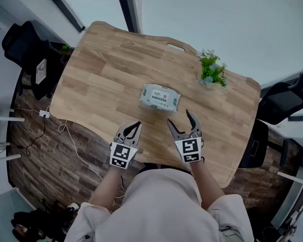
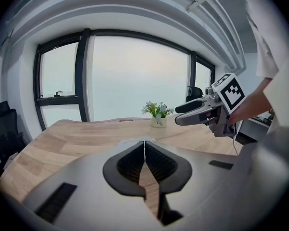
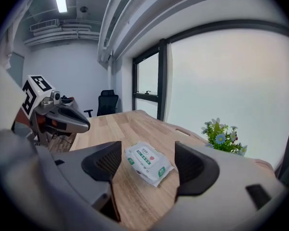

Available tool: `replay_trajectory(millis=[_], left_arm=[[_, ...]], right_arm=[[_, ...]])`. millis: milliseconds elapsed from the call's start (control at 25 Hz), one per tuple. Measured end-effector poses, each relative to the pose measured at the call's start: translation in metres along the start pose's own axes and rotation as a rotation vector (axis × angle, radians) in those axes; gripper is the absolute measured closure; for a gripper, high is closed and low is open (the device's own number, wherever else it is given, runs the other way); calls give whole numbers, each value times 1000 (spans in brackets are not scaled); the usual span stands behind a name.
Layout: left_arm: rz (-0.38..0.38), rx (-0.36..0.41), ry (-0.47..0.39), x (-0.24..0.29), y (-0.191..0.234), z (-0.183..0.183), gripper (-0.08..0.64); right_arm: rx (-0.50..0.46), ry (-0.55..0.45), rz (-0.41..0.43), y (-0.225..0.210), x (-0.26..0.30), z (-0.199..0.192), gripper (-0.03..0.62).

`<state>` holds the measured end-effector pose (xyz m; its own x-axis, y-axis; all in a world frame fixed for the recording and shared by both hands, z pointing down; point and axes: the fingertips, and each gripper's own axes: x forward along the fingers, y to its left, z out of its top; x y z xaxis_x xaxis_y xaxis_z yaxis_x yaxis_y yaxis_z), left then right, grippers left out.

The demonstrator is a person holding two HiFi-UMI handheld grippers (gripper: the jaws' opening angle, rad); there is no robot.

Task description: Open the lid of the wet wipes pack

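White wet wipes pack (image 1: 160,97) lies slantwise ahead of the right gripper (image 1: 179,117), jaws spread and empty — the left gripper (image 1: 138,124), jaws together, sits farther off

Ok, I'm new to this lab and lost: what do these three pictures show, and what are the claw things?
No robot arm: a person holds a two-jaw gripper in each hand. The top-down picture comes from a camera on their head; the other two from cameras riding each gripper. On the wooden table sit a wet wipes pack, lid closed, and a small potted plant. The left gripper is shut and empty; the right gripper is open, facing the pack, holding nothing.
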<state>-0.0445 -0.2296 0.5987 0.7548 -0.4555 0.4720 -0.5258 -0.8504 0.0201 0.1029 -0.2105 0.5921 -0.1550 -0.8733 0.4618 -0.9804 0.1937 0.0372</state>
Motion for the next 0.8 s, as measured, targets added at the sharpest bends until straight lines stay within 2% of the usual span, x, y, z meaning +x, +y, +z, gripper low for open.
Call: replay_trajectory(millis=[520, 800], left_arm=[[-27, 52, 95, 54, 18, -23, 538], [-36, 110, 147, 82, 25, -34, 538]], right_arm=[[-44, 89, 18, -9, 50, -30, 255], [-48, 134, 31, -8, 72, -45, 253]])
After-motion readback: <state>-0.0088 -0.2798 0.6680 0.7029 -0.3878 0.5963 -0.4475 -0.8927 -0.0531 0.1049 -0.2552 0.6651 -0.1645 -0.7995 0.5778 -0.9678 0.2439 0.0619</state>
